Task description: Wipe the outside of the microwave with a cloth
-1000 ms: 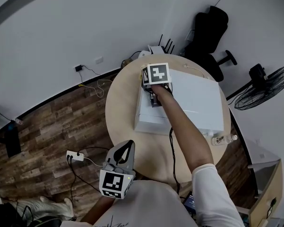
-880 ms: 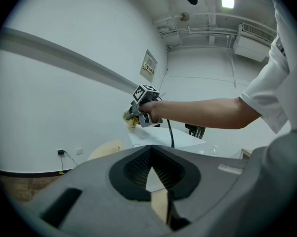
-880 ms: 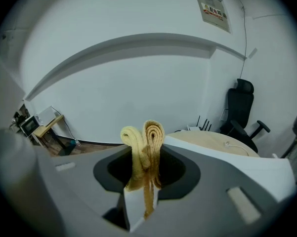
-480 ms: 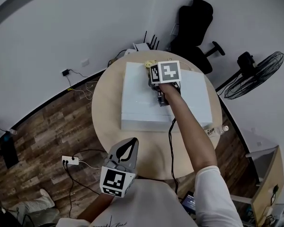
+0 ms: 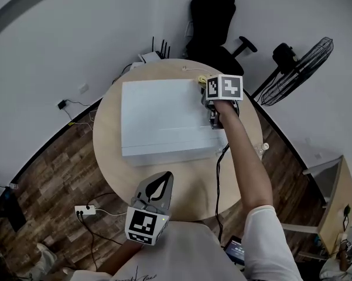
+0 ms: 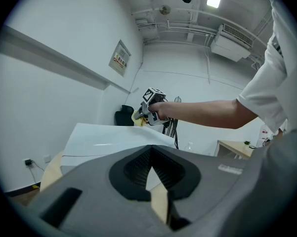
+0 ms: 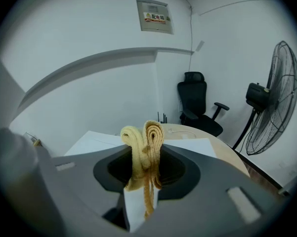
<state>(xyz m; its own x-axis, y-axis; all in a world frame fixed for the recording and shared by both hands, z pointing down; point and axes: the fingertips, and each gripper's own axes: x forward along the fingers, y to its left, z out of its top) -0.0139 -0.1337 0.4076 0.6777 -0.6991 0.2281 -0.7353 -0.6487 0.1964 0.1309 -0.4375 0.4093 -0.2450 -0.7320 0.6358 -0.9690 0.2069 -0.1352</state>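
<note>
A white microwave lies on the round wooden table. My right gripper is at its far right corner, shut on a folded yellow cloth. In the right gripper view the cloth stands pinched between the jaws, with the microwave's white top behind it. My left gripper hangs near my body at the table's near edge, shut and holding nothing. From the left gripper view I see the microwave and, beyond it, the right gripper with the cloth.
Behind the table stand a black office chair, a pedestal fan and a router. A small bottle sits at the table's right edge. A power strip and cables lie on the wooden floor. A desk is at right.
The right gripper has slid the cloth across the microwave's top from its left part to the far right corner. The left gripper has stayed low by my body.
</note>
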